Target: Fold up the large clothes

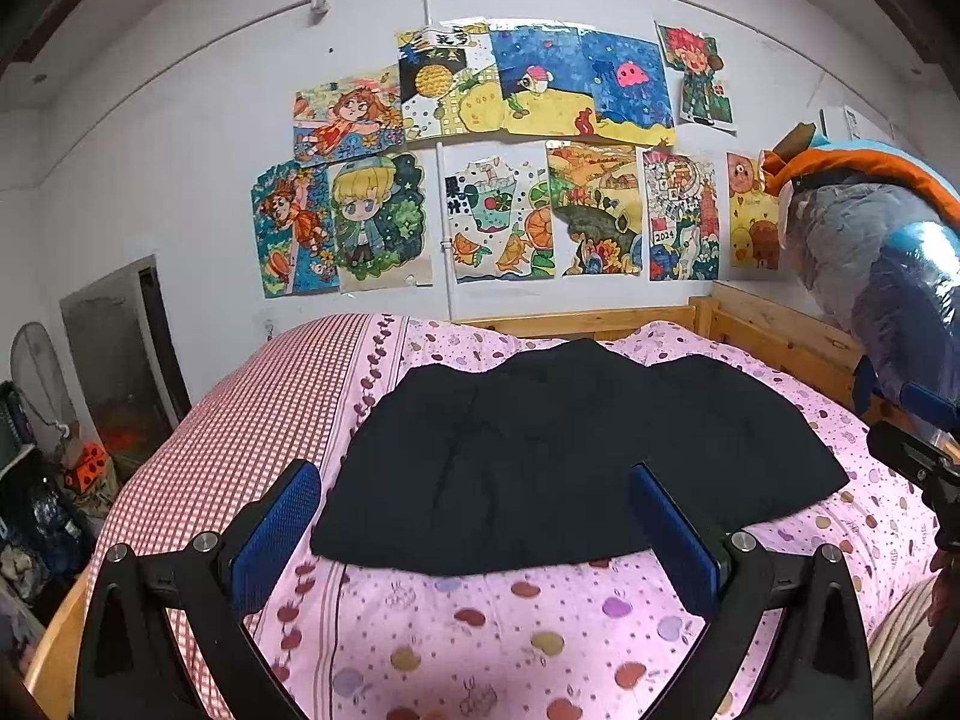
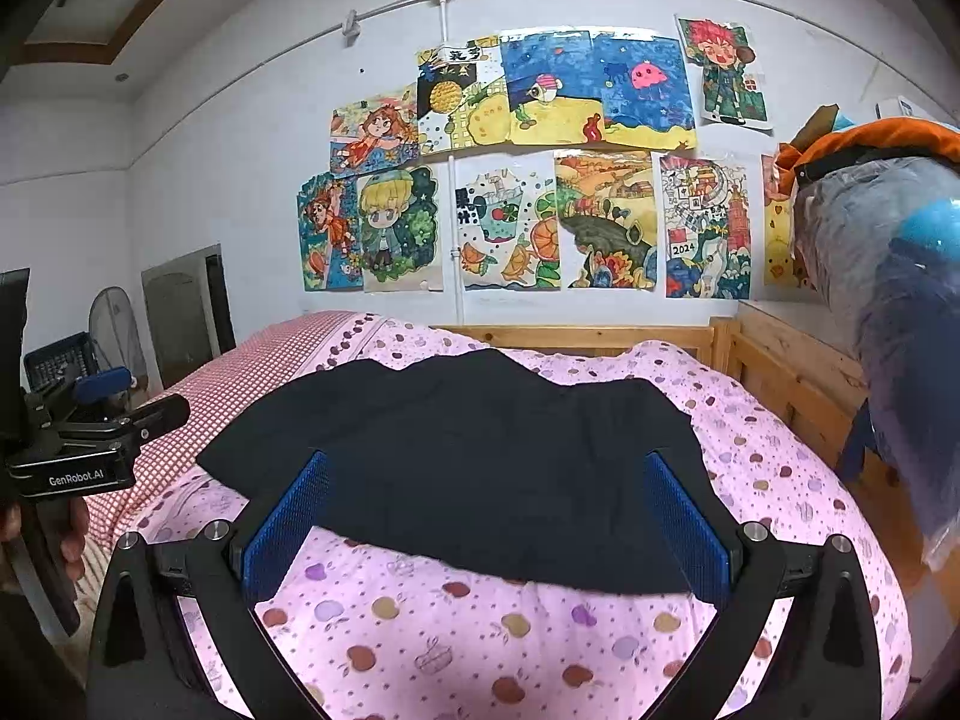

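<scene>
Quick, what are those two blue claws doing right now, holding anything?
Left gripper: open, holding nothing.
Right gripper: open, holding nothing; black garment lies untouched.

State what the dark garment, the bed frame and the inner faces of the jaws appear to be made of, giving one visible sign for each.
Dark garment: soft matt woven or knit cloth, probably; it drapes and creases over the bedding with no shine.
Bed frame: pale unpainted wood, by its visible grain and knots.
Jaw faces of the left gripper and right gripper: blue textured padding, perhaps rubber; a fine dotted grid shows on it.
</scene>
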The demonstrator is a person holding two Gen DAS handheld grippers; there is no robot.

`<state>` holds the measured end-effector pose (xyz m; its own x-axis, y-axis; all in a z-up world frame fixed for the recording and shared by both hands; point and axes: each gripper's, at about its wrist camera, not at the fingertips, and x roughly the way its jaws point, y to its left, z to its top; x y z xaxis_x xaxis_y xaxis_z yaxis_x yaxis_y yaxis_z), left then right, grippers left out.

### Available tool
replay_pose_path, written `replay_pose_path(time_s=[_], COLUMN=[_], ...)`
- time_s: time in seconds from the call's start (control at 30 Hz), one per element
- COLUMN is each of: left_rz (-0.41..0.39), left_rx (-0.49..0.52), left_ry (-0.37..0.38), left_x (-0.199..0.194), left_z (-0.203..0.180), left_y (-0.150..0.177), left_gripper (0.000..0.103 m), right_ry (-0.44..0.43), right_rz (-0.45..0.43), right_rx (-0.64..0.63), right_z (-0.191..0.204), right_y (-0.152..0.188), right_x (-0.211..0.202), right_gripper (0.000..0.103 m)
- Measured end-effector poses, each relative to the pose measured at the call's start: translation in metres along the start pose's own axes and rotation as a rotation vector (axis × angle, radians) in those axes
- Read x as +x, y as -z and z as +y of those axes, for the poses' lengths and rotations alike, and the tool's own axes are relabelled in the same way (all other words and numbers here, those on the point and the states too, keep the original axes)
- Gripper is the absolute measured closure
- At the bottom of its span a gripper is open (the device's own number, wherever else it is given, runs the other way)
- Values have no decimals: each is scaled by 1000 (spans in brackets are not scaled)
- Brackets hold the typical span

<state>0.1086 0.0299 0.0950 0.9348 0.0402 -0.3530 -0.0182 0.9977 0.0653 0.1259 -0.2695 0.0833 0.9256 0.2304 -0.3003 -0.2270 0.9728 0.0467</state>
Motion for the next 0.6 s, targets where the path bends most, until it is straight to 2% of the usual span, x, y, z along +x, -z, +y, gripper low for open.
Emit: replay_pose_path(time_s=[0.4,0.6], left_rz=[18,44], left_rx=[-17,-28], left_ry=[-24,-33], left_x=[-27,-26], left_z=[6,7], left_y=[21,34], left_gripper=[0,0], right_ry=[12,41], right_rz=[-25,-4], right_rx=[-37,-36], right_z=[17,22], right_y=[14,28], right_x=[-36,-36], right_gripper=[2,2])
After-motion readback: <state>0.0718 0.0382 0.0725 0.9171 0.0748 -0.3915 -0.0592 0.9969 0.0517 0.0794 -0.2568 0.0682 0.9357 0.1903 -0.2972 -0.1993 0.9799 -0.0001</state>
